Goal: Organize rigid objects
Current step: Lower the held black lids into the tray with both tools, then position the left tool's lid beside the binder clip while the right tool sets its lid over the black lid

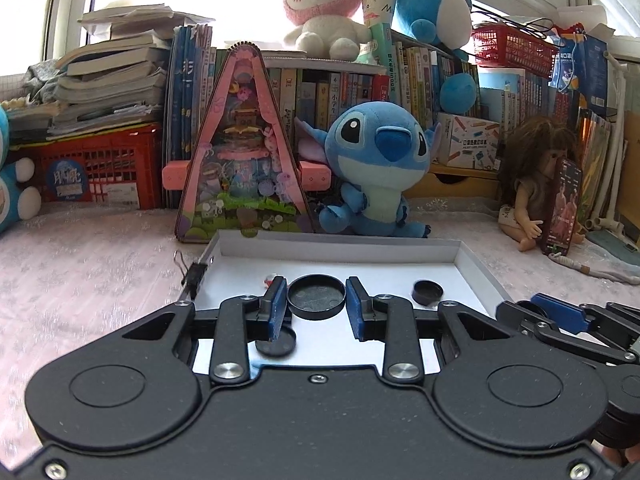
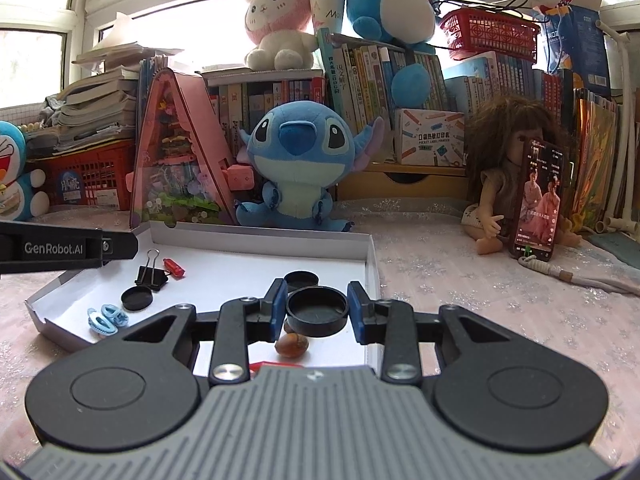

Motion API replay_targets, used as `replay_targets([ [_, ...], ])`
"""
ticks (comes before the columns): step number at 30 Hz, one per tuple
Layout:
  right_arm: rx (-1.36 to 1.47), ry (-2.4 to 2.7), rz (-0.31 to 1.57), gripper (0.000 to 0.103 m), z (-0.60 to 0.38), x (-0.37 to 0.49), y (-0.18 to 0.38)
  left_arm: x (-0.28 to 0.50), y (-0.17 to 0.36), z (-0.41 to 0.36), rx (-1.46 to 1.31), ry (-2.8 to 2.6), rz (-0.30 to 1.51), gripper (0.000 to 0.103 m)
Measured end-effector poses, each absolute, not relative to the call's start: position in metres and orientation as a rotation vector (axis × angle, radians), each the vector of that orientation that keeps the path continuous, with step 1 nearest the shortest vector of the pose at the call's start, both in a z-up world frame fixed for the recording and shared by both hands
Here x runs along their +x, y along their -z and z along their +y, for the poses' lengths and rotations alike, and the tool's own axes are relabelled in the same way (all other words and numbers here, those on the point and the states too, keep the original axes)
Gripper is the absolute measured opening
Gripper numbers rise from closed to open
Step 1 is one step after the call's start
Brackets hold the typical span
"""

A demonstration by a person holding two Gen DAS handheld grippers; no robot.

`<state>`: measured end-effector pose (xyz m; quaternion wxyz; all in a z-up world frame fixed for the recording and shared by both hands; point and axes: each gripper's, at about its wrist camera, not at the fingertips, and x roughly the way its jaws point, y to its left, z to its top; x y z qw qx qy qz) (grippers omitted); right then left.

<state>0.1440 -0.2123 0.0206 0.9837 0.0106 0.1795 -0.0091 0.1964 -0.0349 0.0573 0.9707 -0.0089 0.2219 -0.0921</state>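
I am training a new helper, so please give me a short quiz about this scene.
1. True or false: the right tool grips a black round cap.
2. Which lies in the white tray? A: binder clip. B: spoon. C: key.
3. Fill in: the hair clips are light ____.
Key: 1 true; 2 A; 3 blue.

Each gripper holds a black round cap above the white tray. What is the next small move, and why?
Probably lower the right gripper and set its black cap on bare white tray floor, clear of the brown nut below it. The left gripper holds a similar cap to place next.
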Motion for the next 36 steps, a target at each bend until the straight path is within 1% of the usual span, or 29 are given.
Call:
replay_targets([
  [17,0.038,0.028,0.378,0.038,-0.219,0.171,-0.018,0.238,-0.049,-0.032,0.001,0.136,0.459,0.03],
  [26,0.045,0.032,0.388,0.038,-0.218,0.176,-0.017,0.241,-0.046,-0.03,0.034,0.089,0.387,0.03],
  [36,0.037,0.036,0.386,0.038,-0.217,0.182,-0.018,0.249,-0.044,-0.028,0.025,0.081,0.429,0.03],
])
